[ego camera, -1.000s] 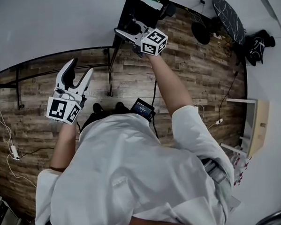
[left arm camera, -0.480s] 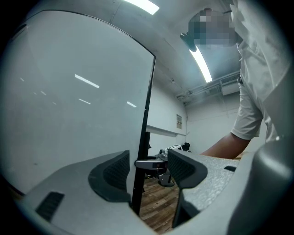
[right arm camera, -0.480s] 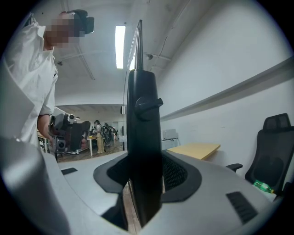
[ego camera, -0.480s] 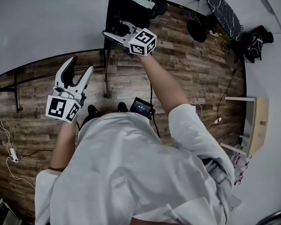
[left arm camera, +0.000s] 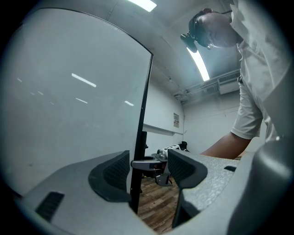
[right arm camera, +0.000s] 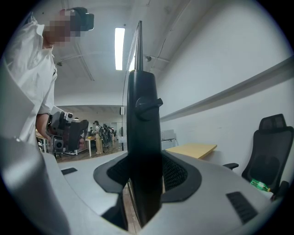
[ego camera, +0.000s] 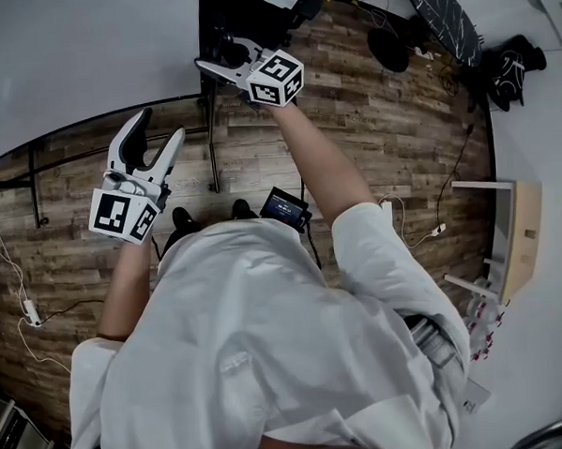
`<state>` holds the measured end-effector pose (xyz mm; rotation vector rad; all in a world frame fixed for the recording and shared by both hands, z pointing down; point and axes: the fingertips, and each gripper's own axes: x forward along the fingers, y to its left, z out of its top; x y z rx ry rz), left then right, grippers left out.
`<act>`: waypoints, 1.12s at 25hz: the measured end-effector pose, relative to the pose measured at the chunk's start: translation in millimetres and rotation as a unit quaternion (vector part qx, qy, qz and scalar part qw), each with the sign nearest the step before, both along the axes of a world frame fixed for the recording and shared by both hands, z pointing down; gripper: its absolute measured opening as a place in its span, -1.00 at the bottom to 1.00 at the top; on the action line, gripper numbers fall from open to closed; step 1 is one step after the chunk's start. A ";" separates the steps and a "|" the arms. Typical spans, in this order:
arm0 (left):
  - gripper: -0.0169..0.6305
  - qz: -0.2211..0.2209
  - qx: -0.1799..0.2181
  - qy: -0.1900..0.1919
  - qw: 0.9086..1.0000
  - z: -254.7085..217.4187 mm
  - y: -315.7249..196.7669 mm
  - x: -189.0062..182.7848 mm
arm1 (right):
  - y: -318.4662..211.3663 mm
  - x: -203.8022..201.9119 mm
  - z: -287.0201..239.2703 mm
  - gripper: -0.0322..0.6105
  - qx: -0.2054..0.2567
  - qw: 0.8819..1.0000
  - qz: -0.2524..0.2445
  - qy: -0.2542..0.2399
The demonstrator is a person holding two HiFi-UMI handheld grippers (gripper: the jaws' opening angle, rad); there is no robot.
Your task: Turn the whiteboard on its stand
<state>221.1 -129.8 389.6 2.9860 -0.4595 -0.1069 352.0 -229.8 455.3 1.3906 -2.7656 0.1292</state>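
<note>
Your right gripper [ego camera: 214,59] is out ahead at the whiteboard's [ego camera: 66,61] far end, pointing level. In the right gripper view its jaws stand partly closed, and both pads press on a black upright [right arm camera: 144,137] that fills the gap between them. The upright carries a knob [right arm camera: 148,103], and the board's thin edge rises above it.

Your left gripper [ego camera: 160,129] is nearer you, along the board's long edge. In the left gripper view its jaws stand apart, with the black edge [left arm camera: 144,92] running up between them. That edge is much closer to the left pad [left arm camera: 115,170], and whether it touches there is hard to say. The right pad is clear of it. The white face [left arm camera: 69,92] fills that view's left side.

The board stands over the wood floor [ego camera: 388,119].
</note>
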 end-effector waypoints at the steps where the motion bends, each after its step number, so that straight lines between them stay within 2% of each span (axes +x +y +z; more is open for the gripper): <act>1: -0.12 0.000 -0.001 0.000 1.000 0.6 2.1 1.4 | 1.7 2.1 0.4 -0.35 0.000 1.000 0.001 0.000; 11: -0.12 -0.008 -0.004 -0.004 1.000 5.4 17.0 11.1 | 15.5 19.8 0.0 -0.35 0.000 1.000 0.005 0.002; 28: -0.14 -0.018 -0.007 -0.009 1.000 13.7 44.4 50.3 | 50.4 65.1 2.9 -0.35 0.005 1.000 0.010 0.004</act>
